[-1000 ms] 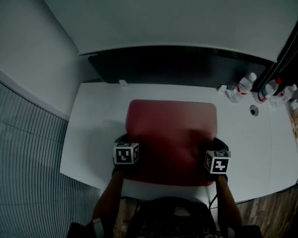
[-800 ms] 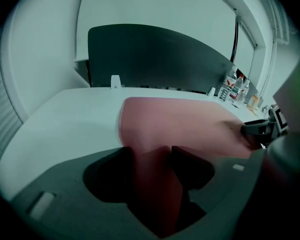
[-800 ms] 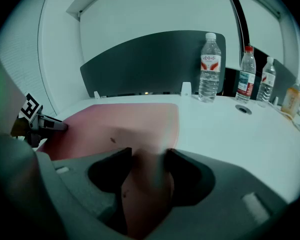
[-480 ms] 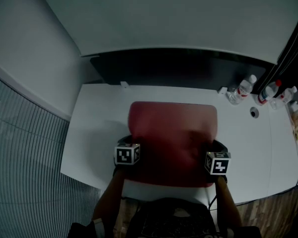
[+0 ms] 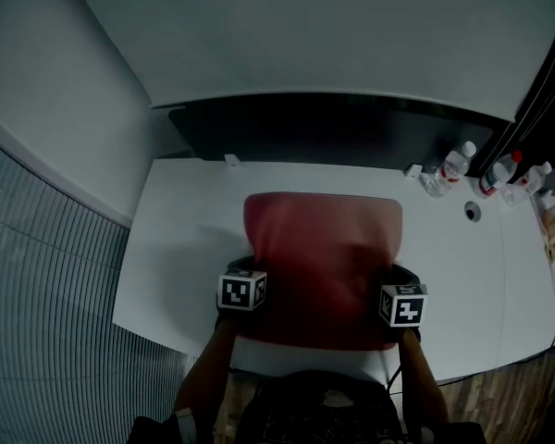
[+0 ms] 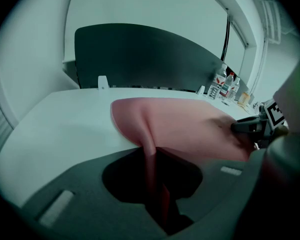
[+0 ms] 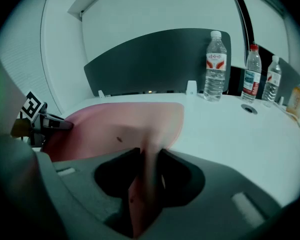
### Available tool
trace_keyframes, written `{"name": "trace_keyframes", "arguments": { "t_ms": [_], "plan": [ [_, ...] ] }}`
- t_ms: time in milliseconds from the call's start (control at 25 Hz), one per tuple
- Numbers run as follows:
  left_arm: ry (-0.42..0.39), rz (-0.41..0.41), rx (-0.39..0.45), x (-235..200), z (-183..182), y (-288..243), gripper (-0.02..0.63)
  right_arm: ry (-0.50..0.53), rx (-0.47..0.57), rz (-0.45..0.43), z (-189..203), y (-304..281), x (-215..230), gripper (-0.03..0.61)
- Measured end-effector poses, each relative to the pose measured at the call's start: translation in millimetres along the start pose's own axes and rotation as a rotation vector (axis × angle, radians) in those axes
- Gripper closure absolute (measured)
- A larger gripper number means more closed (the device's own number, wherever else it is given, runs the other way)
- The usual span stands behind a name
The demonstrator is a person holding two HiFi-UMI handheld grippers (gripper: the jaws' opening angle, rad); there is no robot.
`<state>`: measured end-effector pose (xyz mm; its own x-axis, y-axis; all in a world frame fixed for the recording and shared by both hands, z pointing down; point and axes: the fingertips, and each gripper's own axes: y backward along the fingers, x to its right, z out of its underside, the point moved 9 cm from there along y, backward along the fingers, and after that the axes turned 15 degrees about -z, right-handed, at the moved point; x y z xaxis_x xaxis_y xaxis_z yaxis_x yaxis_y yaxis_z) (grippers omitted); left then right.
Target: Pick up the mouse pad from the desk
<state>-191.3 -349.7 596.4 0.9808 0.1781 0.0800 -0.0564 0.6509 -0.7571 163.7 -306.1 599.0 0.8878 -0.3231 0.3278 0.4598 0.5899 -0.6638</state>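
Left gripper (image 6: 151, 159): jaws have just been closing and are now clamped on a thin upright fold of the mouse pad (image 5: 324, 248), at its left edge. Right gripper (image 7: 149, 156): same, jaws have just been closing and now pinch a fold at the pad's right edge. That fold looks thicker, so the jaws sit wider apart. Rest of the pad lies flat on the white desk (image 5: 185, 239), centred near the front edge, w/ both sides bunched up into the jaws.

Risks, as I judge them:
- Each grip has only a narrow strip of soft material, so a quick or jerky lift could pull a fold out, esp. on the left, where the fold is thinnest.
- Pad is limp. If the hands rise unevenly or spread apart, the tension goes into the pinches and one side may slip. If they move closer together, the middle sags and drags on the desk.
- Bottles (image 7: 214, 66) stand well apart at the far right, so little chance of a knock unless the pad swings that way.

Views:
- Head view gives the whole layout: pad outline, a gripper on each side, desk edges and the dark panel (image 5: 333, 128) behind. The marker cubes cover the jaws, so no grip detail there.
- Gripper views show the pinches themselves, i.e. fold between jaws and how much is caught.
- Left gripper view also shows the right gripper across the pad, and vice versa.
- Right gripper view shows the bottles up close. In the head view they are tiny.
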Motion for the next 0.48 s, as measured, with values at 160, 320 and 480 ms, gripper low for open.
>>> {"name": "trace_keyframes", "arguments": {
  "t_ms": [160,320,480],
  "plan": [
    [0.009,0.014,-0.011,-0.1,-0.1,-1.0,0.558,-0.003,-0.011,-0.016,-1.1,-0.7,-2.6,0.48],
    [-0.006,-0.001,-0.019,-1.5,0.6,-1.3,0.561,0.002,0.01,-0.047,-1.8,-1.7,-2.5,0.488],
    [-0.006,0.004,-0.014,0.2,-1.9,2.4,0.563,-0.019,0.022,-0.08,-2.7,1.0,-1.5,0.497]
  ]
}}
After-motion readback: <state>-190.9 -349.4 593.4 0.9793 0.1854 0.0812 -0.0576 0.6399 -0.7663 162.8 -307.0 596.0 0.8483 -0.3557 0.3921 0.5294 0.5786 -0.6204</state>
